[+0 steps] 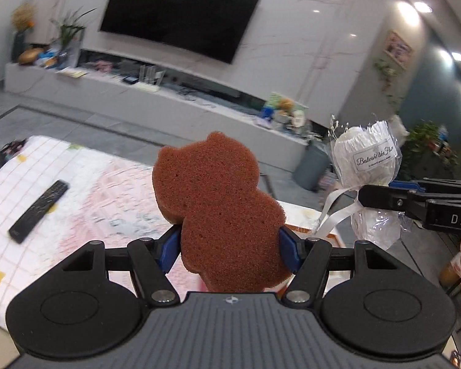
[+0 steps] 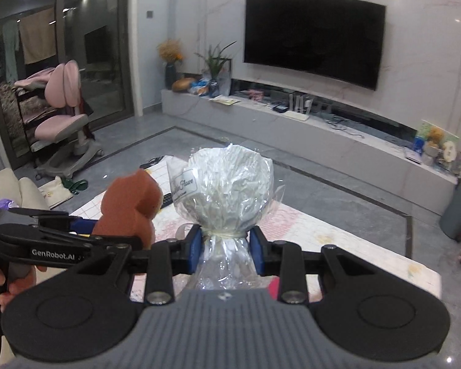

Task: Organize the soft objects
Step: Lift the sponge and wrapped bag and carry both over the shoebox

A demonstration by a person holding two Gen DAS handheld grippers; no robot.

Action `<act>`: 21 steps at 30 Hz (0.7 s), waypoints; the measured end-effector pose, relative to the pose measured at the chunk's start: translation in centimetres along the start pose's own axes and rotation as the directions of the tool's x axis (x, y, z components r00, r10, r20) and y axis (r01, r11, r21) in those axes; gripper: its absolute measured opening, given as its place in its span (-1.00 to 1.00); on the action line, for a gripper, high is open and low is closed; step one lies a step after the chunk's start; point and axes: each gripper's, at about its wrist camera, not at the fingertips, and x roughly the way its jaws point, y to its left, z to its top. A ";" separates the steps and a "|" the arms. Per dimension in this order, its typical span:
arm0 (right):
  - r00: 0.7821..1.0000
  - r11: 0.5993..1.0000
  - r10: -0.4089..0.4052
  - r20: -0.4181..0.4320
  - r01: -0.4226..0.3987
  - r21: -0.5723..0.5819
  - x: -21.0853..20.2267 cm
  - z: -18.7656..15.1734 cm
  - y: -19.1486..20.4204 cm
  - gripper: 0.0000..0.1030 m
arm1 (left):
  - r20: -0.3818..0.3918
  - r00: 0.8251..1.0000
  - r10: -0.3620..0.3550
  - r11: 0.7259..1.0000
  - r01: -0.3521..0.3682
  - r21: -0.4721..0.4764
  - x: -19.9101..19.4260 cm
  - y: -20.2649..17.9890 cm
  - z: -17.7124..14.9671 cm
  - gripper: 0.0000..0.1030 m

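Note:
A brown bear-shaped sponge [image 1: 212, 203] stands upright between the blue pads of my left gripper [image 1: 229, 250], which is shut on its lower half. The same sponge [image 2: 129, 206] shows at the left of the right wrist view. A white flower wrapped in clear cellophane [image 2: 227, 187] is held by its tied neck in my right gripper [image 2: 226, 252], whose pads press on the wrap. From the left wrist view that wrapped flower [image 1: 368, 160] hangs at the right, with a white ribbon [image 1: 332, 212] trailing below. Both are held up above the table.
Below lies a table with a checked cloth [image 1: 76, 184] and a black remote [image 1: 40, 210] on it. A long low TV cabinet [image 2: 322, 132] with clutter and a wall TV [image 2: 313, 37] stand behind. A pink chair [image 2: 64, 117] is at left, a grey bin [image 2: 459, 212] at right.

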 end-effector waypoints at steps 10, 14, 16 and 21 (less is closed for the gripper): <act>0.986 0.982 -0.162 0.027 0.158 0.105 -7.5 -5.0 -5.5 -0.36 | -0.047 0.990 -0.133 0.981 0.138 0.135 4.2 -7.6 -0.4 0.46; 0.973 0.964 -0.228 0.027 0.222 0.149 -9.2 -6.2 -8.3 -0.36 | -0.079 0.985 -0.154 0.969 0.167 0.182 6.7 -10.3 -0.4 0.46; 0.968 0.954 -0.251 0.022 0.244 0.174 -9.4 -6.5 -9.9 -0.36 | -0.099 0.983 -0.157 0.964 0.174 0.201 8.0 -11.5 -0.5 0.46; 0.958 0.934 -0.286 -0.016 0.283 0.218 -7.8 -7.5 -13.1 -0.36 | -0.153 0.978 -0.144 0.952 0.179 0.247 10.7 -13.8 -0.9 0.46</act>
